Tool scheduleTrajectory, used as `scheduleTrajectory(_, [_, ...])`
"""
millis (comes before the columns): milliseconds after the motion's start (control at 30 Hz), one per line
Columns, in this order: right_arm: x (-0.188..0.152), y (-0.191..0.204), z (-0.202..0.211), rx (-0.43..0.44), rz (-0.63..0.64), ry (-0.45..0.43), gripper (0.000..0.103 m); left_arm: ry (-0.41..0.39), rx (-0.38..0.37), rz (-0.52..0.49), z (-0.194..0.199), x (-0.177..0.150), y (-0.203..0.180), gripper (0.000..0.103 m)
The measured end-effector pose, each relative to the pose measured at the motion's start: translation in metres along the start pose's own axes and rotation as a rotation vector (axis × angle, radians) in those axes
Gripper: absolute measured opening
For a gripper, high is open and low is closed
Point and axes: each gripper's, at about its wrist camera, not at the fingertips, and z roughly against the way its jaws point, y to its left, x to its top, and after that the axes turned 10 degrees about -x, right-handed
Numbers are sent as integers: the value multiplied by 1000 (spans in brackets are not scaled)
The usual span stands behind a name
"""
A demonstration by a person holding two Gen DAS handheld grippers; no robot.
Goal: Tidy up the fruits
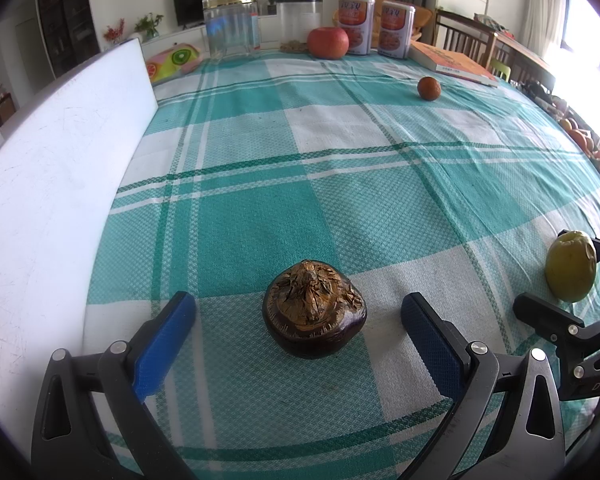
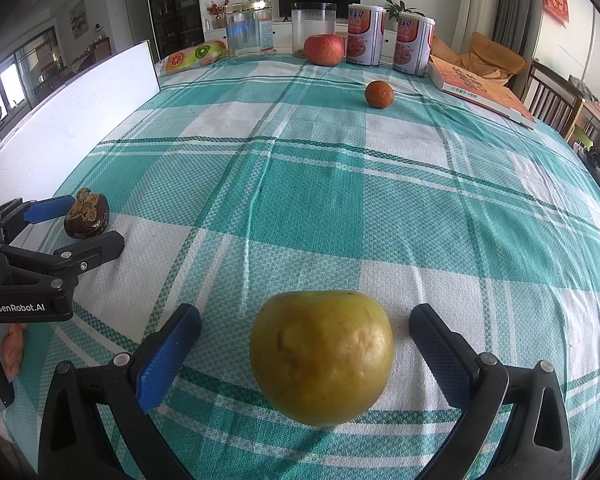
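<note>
Nearest in the left wrist view, the left gripper [image 1: 298, 316] is held wide open around a dark, brown-capped fruit [image 1: 314, 310] – its blue fingers stand apart from the fruit on both sides, touching nothing. In the right wrist view, the right gripper [image 2: 305, 326] is likewise spread open around a yellow-green fruit [image 2: 321, 357], with a gap on each side. Both fruits are set on a teal-and-white checked tablecloth [image 2: 312, 200]. The gripper bodies are cut off by the lower frame edge. A white board [image 2: 72, 128] is stood along the left edge of the table. Farther back, a small orange fruit [image 2: 379, 94] is seen alone on the cloth – near a book [image 2: 480, 90]. At the far edge, a red apple [image 2: 324, 50] is placed beside two printed canisters [image 2: 388, 38] and two clear jars [image 2: 250, 28]; their labels cannot be read.
</note>
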Motion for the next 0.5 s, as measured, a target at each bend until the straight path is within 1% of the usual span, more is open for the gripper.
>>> scheduleTrajectory(500, [0, 0, 0, 0, 0, 0, 103, 0, 0, 0, 0, 0, 0, 102])
